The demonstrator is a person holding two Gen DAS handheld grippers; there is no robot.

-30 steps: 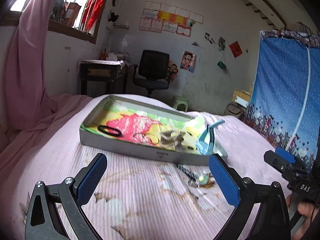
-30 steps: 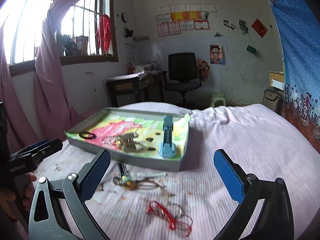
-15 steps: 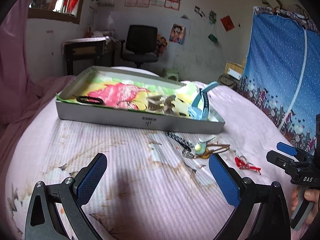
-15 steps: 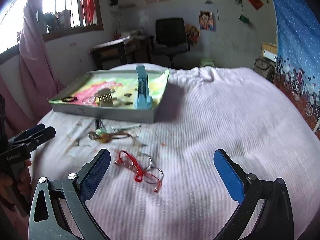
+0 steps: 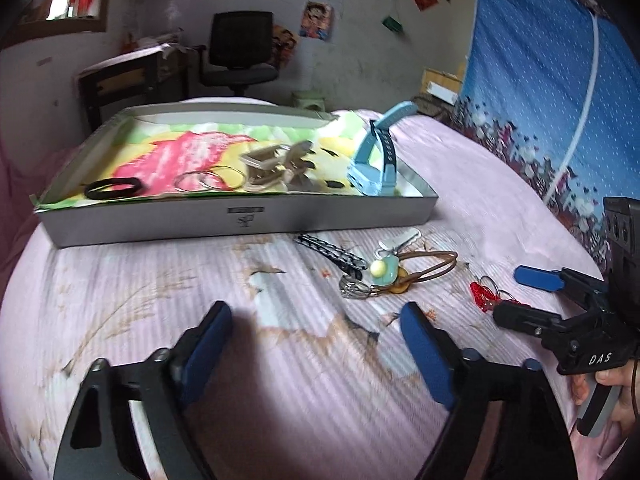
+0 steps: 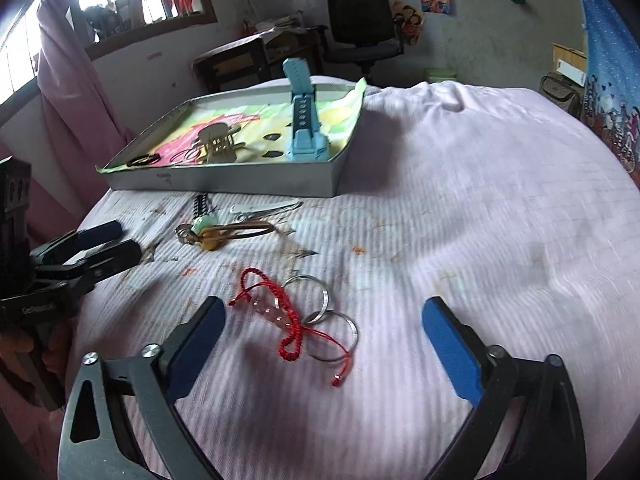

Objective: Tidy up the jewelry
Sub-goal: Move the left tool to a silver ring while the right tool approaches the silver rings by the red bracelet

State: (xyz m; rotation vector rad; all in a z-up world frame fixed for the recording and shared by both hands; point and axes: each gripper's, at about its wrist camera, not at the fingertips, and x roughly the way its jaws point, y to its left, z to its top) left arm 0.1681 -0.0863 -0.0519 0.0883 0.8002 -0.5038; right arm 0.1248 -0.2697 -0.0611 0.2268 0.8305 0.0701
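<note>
Pink bedspread [image 6: 460, 208] fills both views, tray [image 5: 248, 220] upper left, office chair [image 6: 362, 20] behind, both claws [image 5: 316, 344] [image 6: 324, 340] wide, empty.

Left claw [image 5: 316, 348], right claw [image 6: 324, 344] — black frames, blue pads, silver screws.

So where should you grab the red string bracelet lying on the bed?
Probably pinch the red string bracelet across its thick braided loop, coming straight down from above. It lies flat on the bedspread and tangles with the silver rings, so a sideways approach would catch them.
</note>
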